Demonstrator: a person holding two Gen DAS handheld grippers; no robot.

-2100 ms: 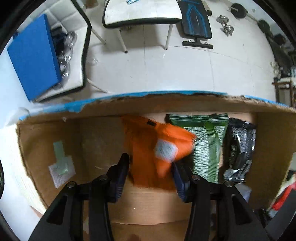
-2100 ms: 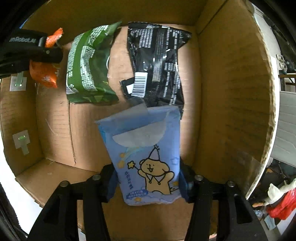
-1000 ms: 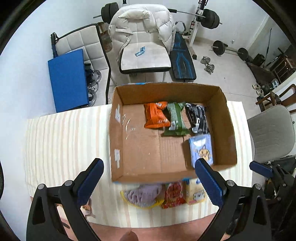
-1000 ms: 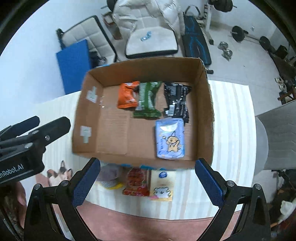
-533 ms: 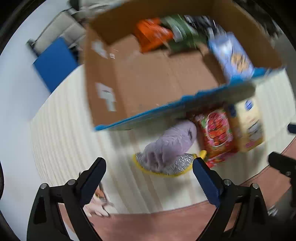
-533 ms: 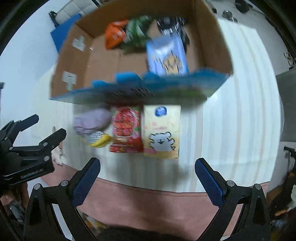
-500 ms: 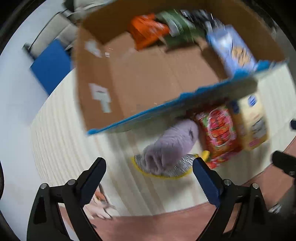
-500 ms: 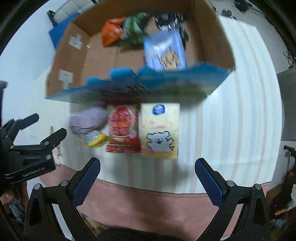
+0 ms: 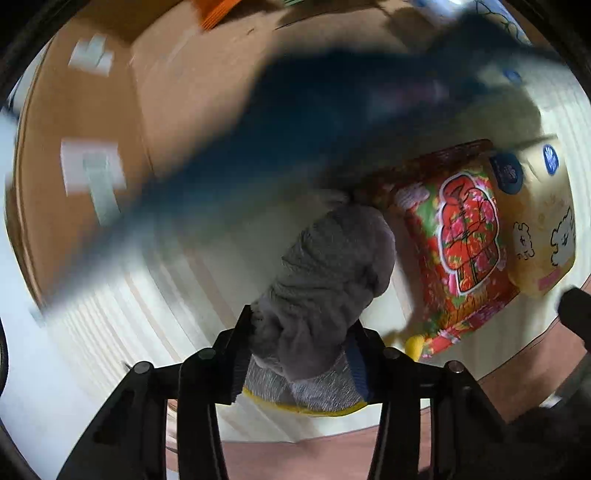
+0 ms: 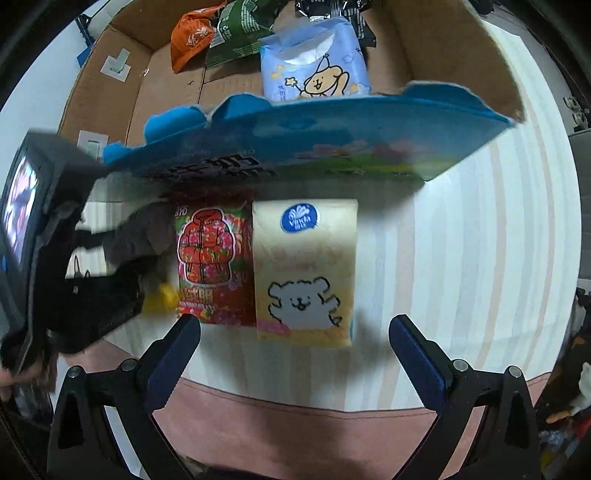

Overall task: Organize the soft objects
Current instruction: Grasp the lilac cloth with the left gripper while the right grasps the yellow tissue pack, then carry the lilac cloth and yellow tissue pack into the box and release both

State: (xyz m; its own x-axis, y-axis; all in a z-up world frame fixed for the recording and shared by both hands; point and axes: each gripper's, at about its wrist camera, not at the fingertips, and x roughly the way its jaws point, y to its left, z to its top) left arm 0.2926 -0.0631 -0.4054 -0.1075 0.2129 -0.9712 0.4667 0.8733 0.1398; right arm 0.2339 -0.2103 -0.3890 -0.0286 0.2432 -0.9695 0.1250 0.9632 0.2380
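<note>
a cream striped desk (image 10: 461, 258) carries a cardboard box (image 10: 454, 48) whose blue printed front wall (image 10: 332, 136) stands just behind a row of three soft things. the desk's pinkish front edge runs close below them. inside the box lie an orange packet (image 10: 192, 37), a green packet (image 10: 240, 29) and a blue tissue pack (image 10: 314, 70), with bare cardboard floor to the left.

the left tongs (image 9: 299, 354) point steeply down and are closing on the near end of the grey plush roll (image 9: 332, 269), their pads at both its sides; it lies on a silver, yellow-edged wrapper (image 9: 306, 395). the red flowered packet (image 9: 461, 240) lies just beside the roll, and the yellow tissue pack (image 10: 306, 273) touches the red one's other side.

the right tongs (image 10: 295, 354) are spread wide with nothing between them, tilted down over the yellow pack's near edge. open striped desk stretches to the right of it.
</note>
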